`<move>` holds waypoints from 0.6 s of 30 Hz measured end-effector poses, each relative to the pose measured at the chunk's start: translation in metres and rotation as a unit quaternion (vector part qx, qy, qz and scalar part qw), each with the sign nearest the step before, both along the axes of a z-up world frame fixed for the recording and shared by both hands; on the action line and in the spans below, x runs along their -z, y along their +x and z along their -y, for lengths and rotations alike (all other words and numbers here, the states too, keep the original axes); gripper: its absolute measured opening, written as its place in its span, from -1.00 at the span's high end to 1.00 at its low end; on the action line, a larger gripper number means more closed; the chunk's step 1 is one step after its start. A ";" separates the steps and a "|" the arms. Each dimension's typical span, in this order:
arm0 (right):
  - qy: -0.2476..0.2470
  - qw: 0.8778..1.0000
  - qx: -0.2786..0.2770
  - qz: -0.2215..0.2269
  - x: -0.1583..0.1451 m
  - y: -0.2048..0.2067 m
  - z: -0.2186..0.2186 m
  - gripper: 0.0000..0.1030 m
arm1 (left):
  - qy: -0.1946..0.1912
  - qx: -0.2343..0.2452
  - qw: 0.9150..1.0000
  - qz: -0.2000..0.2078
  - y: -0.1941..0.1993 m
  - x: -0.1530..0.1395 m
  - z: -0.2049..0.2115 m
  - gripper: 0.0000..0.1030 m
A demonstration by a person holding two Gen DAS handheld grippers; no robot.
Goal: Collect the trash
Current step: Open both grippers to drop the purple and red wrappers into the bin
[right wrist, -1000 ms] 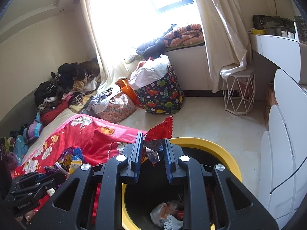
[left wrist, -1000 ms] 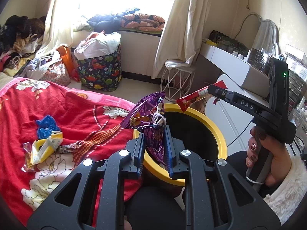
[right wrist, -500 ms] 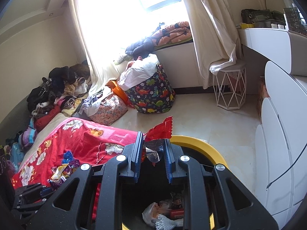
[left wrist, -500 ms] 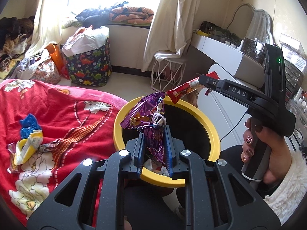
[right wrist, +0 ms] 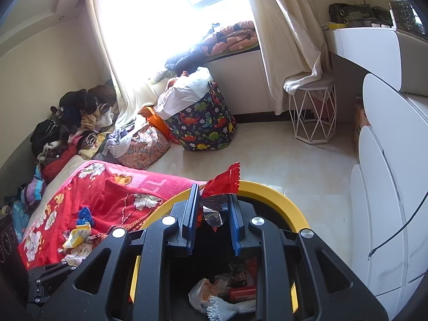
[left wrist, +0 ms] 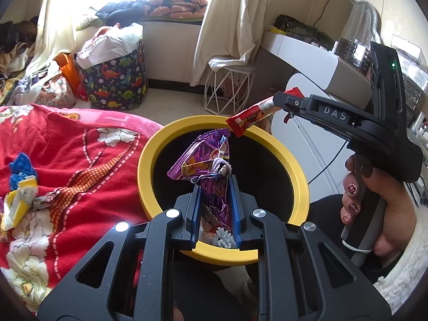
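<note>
Purple wrapper (left wrist: pixel 214 182) pinched in left tool (left wrist: pixel 215 208) — over the bin (left wrist: pixel 149 144); red wrapper (right wrist: pixel 222 180) in right tool (right wrist: pixel 212 208).

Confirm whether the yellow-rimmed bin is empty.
No: the right wrist view shows the yellow-rimmed bin already holding a crumpled bag and other wrappers at its bottom.

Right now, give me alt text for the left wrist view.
The left gripper holds a purple snack wrapper over a yellow-rimmed bin. The right gripper holds a red wrapper above the rim, and more wrappers lie on the red blanket.
</note>
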State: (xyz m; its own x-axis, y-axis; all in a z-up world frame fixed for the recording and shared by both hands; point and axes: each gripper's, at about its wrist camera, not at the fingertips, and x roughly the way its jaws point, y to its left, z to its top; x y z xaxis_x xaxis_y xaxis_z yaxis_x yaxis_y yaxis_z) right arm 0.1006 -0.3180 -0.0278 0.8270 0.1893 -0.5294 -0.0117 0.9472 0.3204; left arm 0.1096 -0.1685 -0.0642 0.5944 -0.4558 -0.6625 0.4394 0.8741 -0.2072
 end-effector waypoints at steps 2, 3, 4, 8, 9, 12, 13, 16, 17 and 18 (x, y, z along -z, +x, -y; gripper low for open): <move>0.001 1.000 0.002 -0.005 0.003 0.001 0.002 0.61 | 0.001 0.004 1.000 -0.007 0.003 0.005 0.003 0.74; 0.001 1.000 0.002 -0.007 0.005 0.002 0.002 0.61 | 0.001 0.005 1.000 -0.009 0.004 0.006 0.004 0.74; 0.001 1.000 0.003 -0.009 0.006 0.003 0.003 0.61 | 0.002 0.006 1.000 -0.011 0.006 0.008 0.006 0.74; 0.003 1.000 0.004 -0.016 0.011 0.006 0.005 0.59 | -0.002 0.011 1.000 -0.015 0.012 0.014 0.009 0.74; 0.004 1.000 0.005 -0.016 0.012 0.006 0.006 0.50 | -0.005 0.012 1.000 -0.015 0.012 0.015 0.009 0.70; 0.004 1.000 0.011 -0.018 0.014 0.008 0.008 0.13 | -0.011 0.003 1.000 -0.013 0.012 0.016 0.006 -0.20; 0.004 1.000 0.012 -0.020 0.015 0.008 0.008 0.11 | -0.016 0.000 1.000 -0.013 0.011 0.016 0.004 -0.38; 0.004 1.000 0.013 -0.024 0.016 0.009 0.008 0.06 | -0.018 -0.012 1.000 -0.006 0.009 0.013 -0.001 -0.79; 0.003 1.000 0.014 -0.024 0.016 0.009 0.008 0.05 | -0.019 -0.018 1.000 -0.003 0.008 0.012 -0.004 -0.79; 0.003 1.000 0.014 -0.022 0.016 0.009 0.008 0.03 | -0.021 -0.021 1.000 -0.001 0.007 0.010 -0.006 -0.79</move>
